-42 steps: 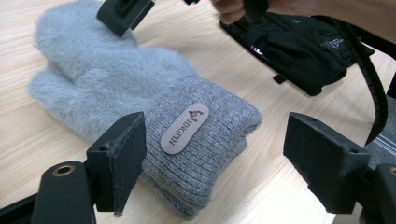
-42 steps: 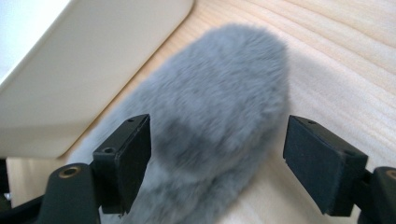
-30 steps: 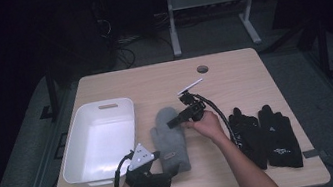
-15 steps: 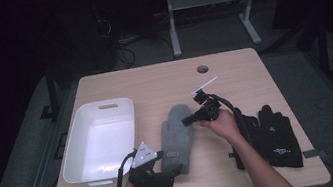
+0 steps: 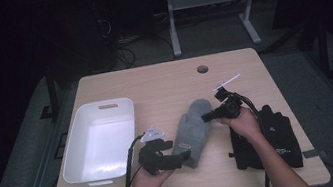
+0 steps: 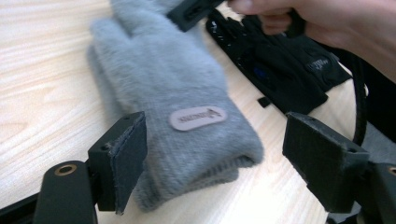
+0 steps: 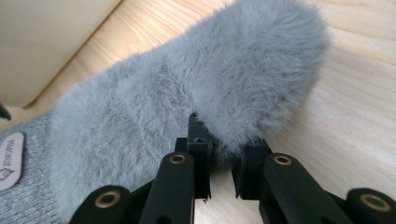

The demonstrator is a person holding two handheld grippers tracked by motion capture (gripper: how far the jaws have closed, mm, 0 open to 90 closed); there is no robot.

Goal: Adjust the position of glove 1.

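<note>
Mitten [image 5: 191, 131] lies mid-table [image 5: 162, 81] — tub [image 5: 74, 153] to its left, 2 gloves [image 5: 283, 138] to its right

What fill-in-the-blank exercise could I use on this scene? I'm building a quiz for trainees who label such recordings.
1. The right hand-held gripper is shut on the edge of the fluffy ____ mitten.
2. The left hand-held gripper has its jaws ____ on either side of the mitten's cuff.
3. At the table's left stands a ____ tub.
4. The pair of gloves by the right hand is ____.

Missing words: grey; open; white; black
</note>
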